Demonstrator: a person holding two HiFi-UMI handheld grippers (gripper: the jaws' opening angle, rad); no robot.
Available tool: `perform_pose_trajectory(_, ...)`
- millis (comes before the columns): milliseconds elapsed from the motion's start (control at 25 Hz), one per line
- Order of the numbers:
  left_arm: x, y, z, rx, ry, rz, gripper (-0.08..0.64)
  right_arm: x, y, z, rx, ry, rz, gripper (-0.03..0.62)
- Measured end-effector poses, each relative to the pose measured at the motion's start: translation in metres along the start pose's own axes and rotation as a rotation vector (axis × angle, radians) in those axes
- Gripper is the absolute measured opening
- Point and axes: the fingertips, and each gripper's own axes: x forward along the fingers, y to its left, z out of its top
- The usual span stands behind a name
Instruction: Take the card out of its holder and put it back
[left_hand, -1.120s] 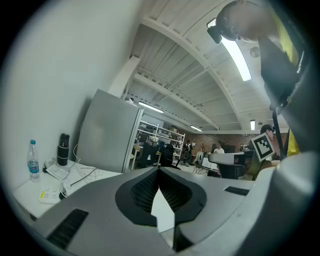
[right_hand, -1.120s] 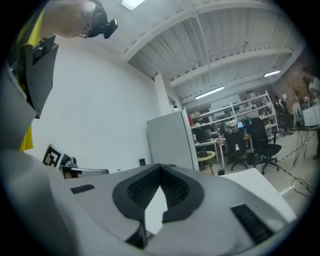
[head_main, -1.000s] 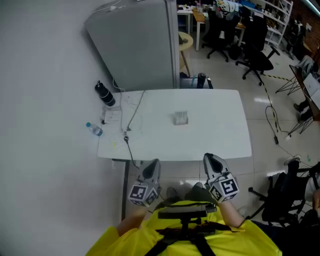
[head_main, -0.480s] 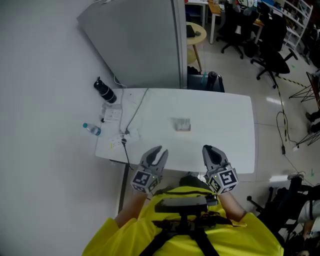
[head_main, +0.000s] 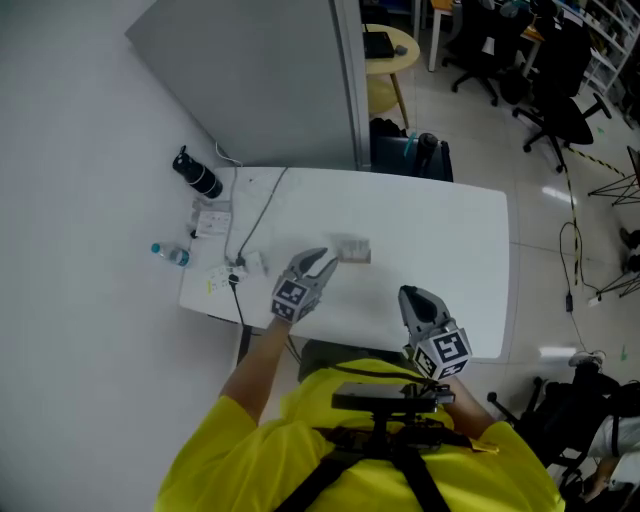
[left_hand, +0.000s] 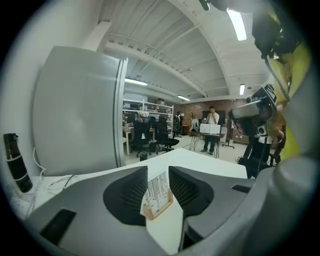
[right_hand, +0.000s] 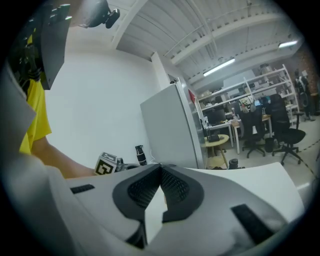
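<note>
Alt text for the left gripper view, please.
The left gripper is opening its jaws; between them shows a card in its wooden holder on the white table, untouched. A grey cabinet and black bottle stand at left.

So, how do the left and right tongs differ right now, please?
The grey left tongs reach out over the white table; the grey right tongs hang at its near edge. Left tongs are opening, the printed white card between them; right tongs are shut and empty. Same build otherwise.
</note>
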Motion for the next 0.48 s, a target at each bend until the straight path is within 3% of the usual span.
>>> perform_pose_trajectory(40, 0.012, 0.005, -0.009, 0.005, 0.023, -0.021, 0.141, -0.001, -0.006, -0.002, -0.002, 0.005, -0.008, 0.006)
perform_pose_trajectory(240, 0.056, 0.029, -0.048, 0.014, 0.110, -0.086, 0.143, -0.009, -0.024, -0.008, 0.024, 0.025, -0.065, 0.006)
perform_pose_trajectory(360, 0.069, 0.041, -0.061, -0.025, 0.100, -0.123, 0.143, -0.011, -0.023, -0.017, 0.017, 0.050, -0.071, 0.006)
perform_pose_trajectory(480, 0.080, 0.037, -0.064, -0.034, 0.105, -0.227, 0.143, -0.003, -0.025, -0.029, 0.020, 0.095, -0.068, 0.006)
